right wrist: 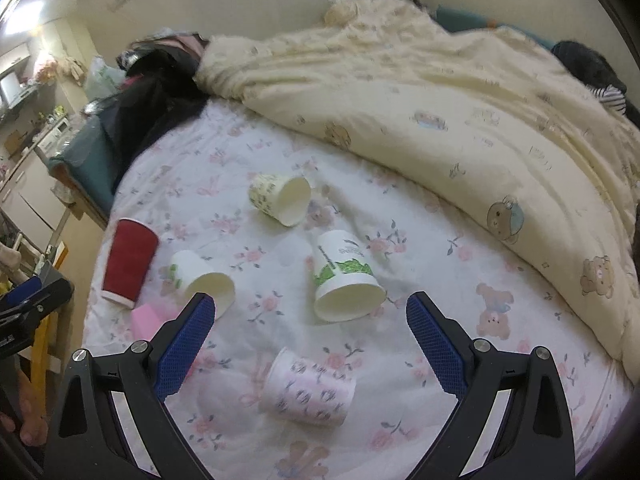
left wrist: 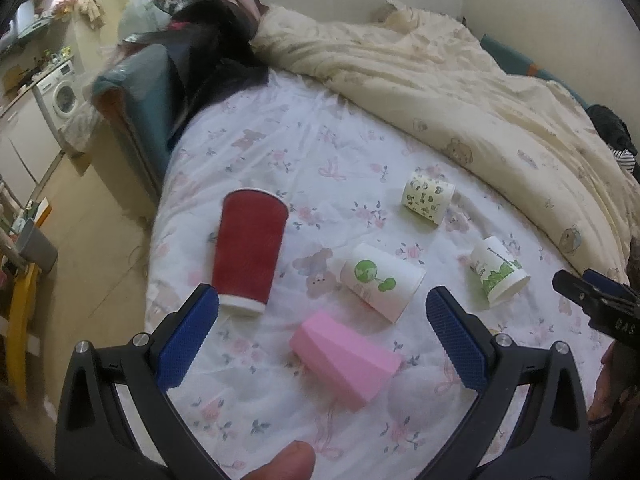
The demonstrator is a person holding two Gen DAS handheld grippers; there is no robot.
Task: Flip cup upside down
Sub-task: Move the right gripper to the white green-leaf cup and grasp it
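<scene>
Several paper cups lie on their sides on the floral bed sheet (left wrist: 280, 152). In the left wrist view: a tall red cup (left wrist: 250, 254), a pink faceted cup (left wrist: 346, 358), a white cup with a green globe (left wrist: 382, 280), a white cup with green print (left wrist: 500, 274) and a cream patterned cup (left wrist: 428, 198). My left gripper (left wrist: 322, 308) is open and empty above the pink cup. In the right wrist view my right gripper (right wrist: 310, 310) is open and empty, with the green-print cup (right wrist: 346, 276) between its fingers and a pink-patterned cup (right wrist: 310, 392) below.
A cream duvet (left wrist: 460, 92) is bunched over the far and right side of the bed. Dark clothes (left wrist: 208, 52) are piled at the far left corner. The bed's left edge drops to a floor with a washing machine (left wrist: 60, 88) and yellow furniture (left wrist: 22, 320).
</scene>
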